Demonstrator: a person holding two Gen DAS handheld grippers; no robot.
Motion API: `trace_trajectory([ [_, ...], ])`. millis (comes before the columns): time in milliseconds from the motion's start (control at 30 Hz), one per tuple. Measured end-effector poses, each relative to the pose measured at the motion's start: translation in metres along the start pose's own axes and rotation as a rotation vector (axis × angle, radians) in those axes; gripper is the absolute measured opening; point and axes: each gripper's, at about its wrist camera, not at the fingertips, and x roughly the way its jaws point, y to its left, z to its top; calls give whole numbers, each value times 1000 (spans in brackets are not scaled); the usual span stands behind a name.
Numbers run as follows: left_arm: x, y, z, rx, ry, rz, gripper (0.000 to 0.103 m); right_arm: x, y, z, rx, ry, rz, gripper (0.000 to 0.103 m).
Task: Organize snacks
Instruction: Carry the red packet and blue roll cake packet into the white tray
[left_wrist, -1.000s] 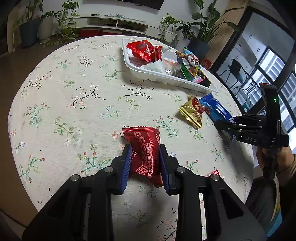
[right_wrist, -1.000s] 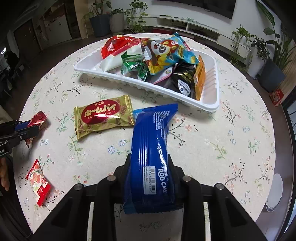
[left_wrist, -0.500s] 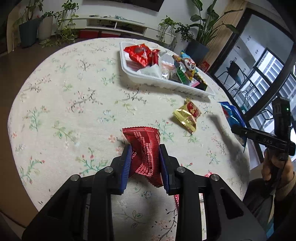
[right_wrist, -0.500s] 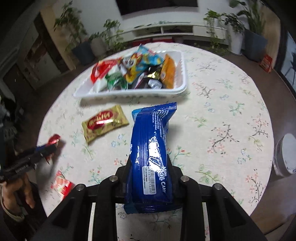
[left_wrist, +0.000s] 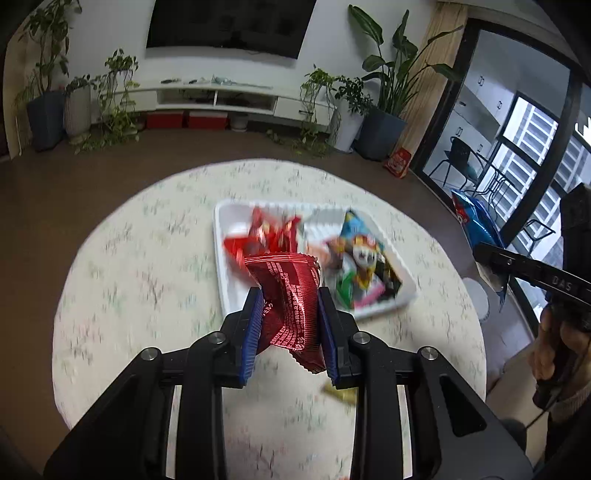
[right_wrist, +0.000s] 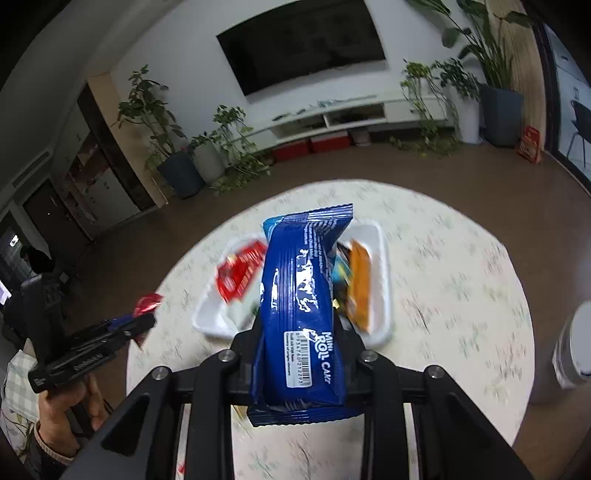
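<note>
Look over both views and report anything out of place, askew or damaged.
A gold snack packet lies loose on the floral tablecloth, outside the white tray that holds the others. The red wrapper in the left gripper is crumpled and twisted. Nothing looks spilled; the blur hides finer detail.

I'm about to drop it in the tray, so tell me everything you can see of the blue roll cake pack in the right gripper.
The blue roll cake pack is a long, glossy foil-like wrapper with crimped, serrated ends, white "MINI ROLL CAKE" lettering and a white barcode label near its lower end. The right gripper is shut on its lower half, and the pack points forward, up off the table. It looks intact and full. In the right wrist view it overlaps the white tray. From the left wrist view it shows at the right.
</note>
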Motion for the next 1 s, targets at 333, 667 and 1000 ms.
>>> trace_trajectory([
  [333,83,0,75,0,40,23,27,94,38,65,-16,83,-8,31],
  [667,153,7,47,14,93,53,27,173,33,50,12,202,-97,31],
  [1000,164,1,33,47,90,64,28,197,31,34,-7,250,-121,32],
])
